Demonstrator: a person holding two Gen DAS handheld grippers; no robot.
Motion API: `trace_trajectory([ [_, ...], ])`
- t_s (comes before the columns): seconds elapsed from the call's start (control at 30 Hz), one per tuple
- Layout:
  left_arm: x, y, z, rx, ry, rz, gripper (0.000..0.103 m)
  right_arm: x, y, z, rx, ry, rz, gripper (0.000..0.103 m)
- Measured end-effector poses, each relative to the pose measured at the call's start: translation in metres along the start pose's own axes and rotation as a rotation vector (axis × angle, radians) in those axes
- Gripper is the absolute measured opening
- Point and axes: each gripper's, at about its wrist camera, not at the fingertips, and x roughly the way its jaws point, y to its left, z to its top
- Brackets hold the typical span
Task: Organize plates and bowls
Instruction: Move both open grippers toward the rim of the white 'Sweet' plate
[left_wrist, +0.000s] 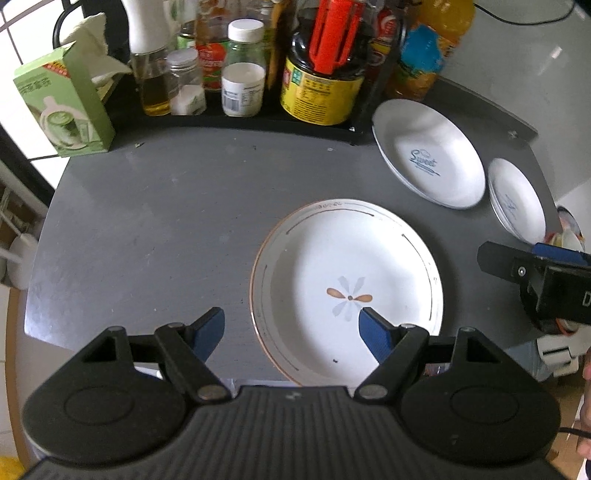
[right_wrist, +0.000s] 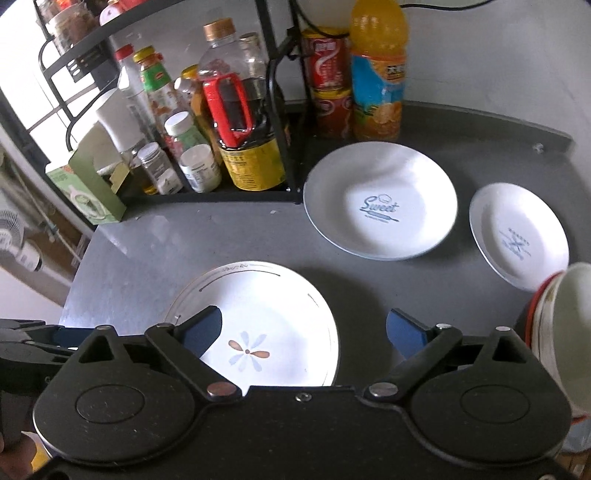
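Observation:
A white plate with a flower motif (left_wrist: 347, 280) lies on the grey table near the front edge. My left gripper (left_wrist: 291, 326) is open, low over the plate's left rim, with nothing held. A larger white plate printed "Sweet" (left_wrist: 428, 155) and a small white plate (left_wrist: 517, 199) lie at the back right. My right gripper (right_wrist: 304, 325) is open over the flower plate's (right_wrist: 266, 295) right rim, also empty. A white bowl with a red-trimmed rim (right_wrist: 561, 332) stands tilted at the right edge, beside the small plate (right_wrist: 517, 236). The "Sweet" plate (right_wrist: 380, 199) sits behind.
A black wire rack (right_wrist: 280, 110) packed with bottles and jars lines the back. A green carton (left_wrist: 62, 107) stands at the back left, an orange juice bottle (right_wrist: 376, 74) and red cans (right_wrist: 328, 81) at the back right. The table (left_wrist: 147, 221) is bare on the left.

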Motion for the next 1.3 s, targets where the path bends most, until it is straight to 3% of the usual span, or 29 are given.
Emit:
trace_trajectory([
  [0.3, 0.012, -0.022, 0.005, -0.126, 0.013, 0.040, 0.078, 0.012, -0.021, 0.021, -0.108, 0.021, 0.052, 0.099],
  [0.9, 0.042, -0.101, 0.023, -0.345, 0.005, 0.107, 0.078, 0.038, -0.102, 0.070, -0.274, 0.065, 0.136, 0.100],
  [1.13, 0.058, -0.123, 0.036, -0.428, -0.034, 0.092, 0.078, 0.048, -0.132, 0.089, -0.317, 0.062, 0.119, 0.100],
  [1.3, 0.072, -0.137, 0.051, -0.441, -0.078, 0.030, 0.078, 0.064, -0.151, 0.099, -0.291, 0.050, 0.096, 0.098],
])
